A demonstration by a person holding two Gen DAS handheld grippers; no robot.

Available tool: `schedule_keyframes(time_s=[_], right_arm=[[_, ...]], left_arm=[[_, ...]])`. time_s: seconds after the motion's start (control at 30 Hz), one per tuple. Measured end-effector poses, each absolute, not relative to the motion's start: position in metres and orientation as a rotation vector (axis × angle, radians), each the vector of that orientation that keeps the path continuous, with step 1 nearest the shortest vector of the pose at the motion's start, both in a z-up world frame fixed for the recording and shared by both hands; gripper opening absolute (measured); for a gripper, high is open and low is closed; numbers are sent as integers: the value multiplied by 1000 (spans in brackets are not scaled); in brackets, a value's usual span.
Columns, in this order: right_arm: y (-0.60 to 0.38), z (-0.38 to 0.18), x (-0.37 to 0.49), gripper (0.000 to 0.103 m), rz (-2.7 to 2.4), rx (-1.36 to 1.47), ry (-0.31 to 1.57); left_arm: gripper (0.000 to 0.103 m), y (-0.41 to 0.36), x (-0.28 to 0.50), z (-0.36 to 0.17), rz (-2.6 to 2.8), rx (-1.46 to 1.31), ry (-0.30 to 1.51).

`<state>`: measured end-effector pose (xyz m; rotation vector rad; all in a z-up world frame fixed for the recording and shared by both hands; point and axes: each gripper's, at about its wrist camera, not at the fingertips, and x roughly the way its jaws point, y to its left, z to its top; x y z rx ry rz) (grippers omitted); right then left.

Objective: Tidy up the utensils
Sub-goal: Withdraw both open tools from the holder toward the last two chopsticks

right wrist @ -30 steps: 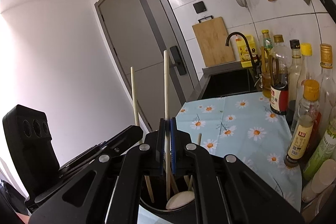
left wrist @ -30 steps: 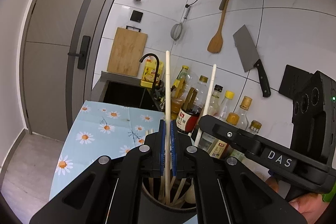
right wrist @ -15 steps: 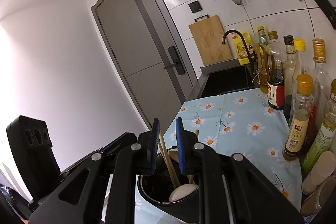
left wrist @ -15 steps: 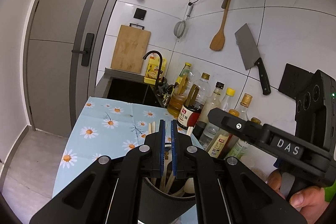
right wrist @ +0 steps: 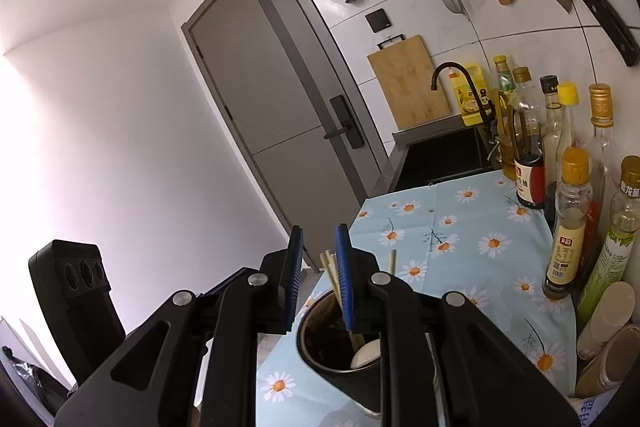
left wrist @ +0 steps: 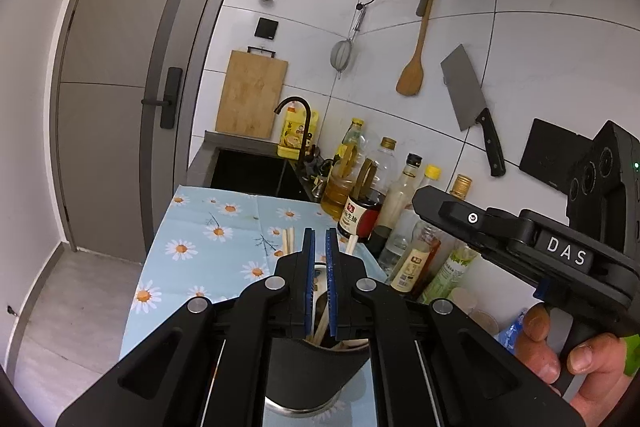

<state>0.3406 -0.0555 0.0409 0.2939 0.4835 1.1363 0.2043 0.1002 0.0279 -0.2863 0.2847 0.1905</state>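
A black utensil holder stands on the daisy tablecloth, right below both grippers; it also shows in the right wrist view. Wooden chopsticks and a pale spoon stand inside it. My left gripper is above the holder, its blue pads slightly apart and empty. My right gripper is open wider and empty, also above the holder, with chopstick tips showing between its fingers. The right gripper body shows in the left wrist view.
Several sauce and oil bottles line the wall side of the counter. A black sink with faucet lies at the far end. A cutting board, spatula and cleaver hang on the tiled wall. A grey door is on the left.
Both grippers have let go of the chopsticks they held upright; the chopsticks have dropped into the holder. The jaws have opened, the right wider, and both grippers have lifted slightly.
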Motion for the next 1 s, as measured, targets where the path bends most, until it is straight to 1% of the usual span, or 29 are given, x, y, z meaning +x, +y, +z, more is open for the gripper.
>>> schedule_keyframes(time_s=[0.03, 0.07, 0.1, 0.13, 0.3, 0.37, 0.4, 0.6, 0.73, 0.87, 1.0], right_arm=[[-57, 42, 338, 19, 1138, 293, 481], [-59, 44, 335, 20, 1140, 294, 480], [-61, 46, 333, 23, 1141, 294, 480], [-63, 47, 331, 25, 1139, 298, 478], [-76, 57, 319, 25, 1137, 299, 468], [-81, 59, 314, 28, 1140, 297, 469], [-83, 60, 311, 31, 1141, 295, 470], [-97, 59, 295, 34, 1149, 283, 499], [-104, 56, 284, 39, 1162, 269, 532], [-110, 48, 272, 40, 1168, 238, 563], [-108, 36, 266, 40, 1169, 209, 644]], left_arm=[[11, 99, 201, 30, 195, -284, 283], [14, 98, 198, 31, 198, -282, 281], [16, 96, 195, 33, 197, -281, 280], [16, 95, 192, 34, 199, -281, 280], [17, 82, 171, 44, 189, -271, 274], [27, 78, 164, 46, 185, -269, 282], [28, 76, 159, 47, 184, -266, 290], [29, 67, 138, 52, 185, -272, 311], [36, 62, 123, 50, 187, -284, 355], [36, 60, 111, 43, 201, -303, 398], [36, 59, 97, 34, 207, -341, 437]])
